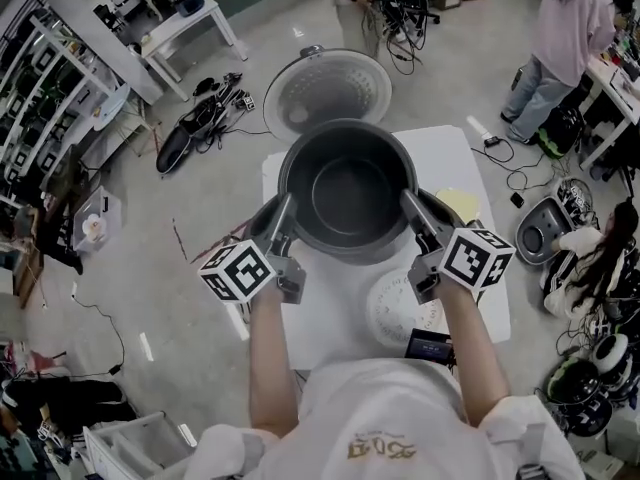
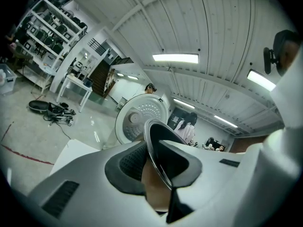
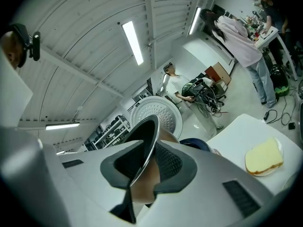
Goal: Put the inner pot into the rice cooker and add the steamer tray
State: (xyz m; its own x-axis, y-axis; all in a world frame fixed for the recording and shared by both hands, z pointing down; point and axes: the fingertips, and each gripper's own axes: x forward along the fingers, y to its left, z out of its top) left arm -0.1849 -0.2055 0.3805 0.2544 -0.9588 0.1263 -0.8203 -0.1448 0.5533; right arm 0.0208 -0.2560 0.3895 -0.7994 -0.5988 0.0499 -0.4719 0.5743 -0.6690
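The dark grey inner pot (image 1: 347, 190) hangs over the rice cooker, whose open white lid (image 1: 325, 90) stands behind it. Only the cooker's dark sides (image 1: 443, 210) show past the pot. My left gripper (image 1: 281, 211) is shut on the pot's left rim and my right gripper (image 1: 411, 206) on its right rim. In the left gripper view the thin metal pot rim (image 2: 152, 148) runs between the pads of the left gripper (image 2: 158, 163). The right gripper view shows the rim (image 3: 147, 143) clamped the same way in the right gripper (image 3: 144, 161). The round white perforated steamer tray (image 1: 398, 308) lies on the white table (image 1: 330, 318), in front of the pot.
A yellow sponge-like piece (image 1: 458, 204) lies on the table right of the cooker, yellow piece (image 3: 263, 157). A small black device (image 1: 430, 345) sits at the table's near edge. Another cooker (image 1: 545, 230), cables and bags litter the floor. People stand at the back and right.
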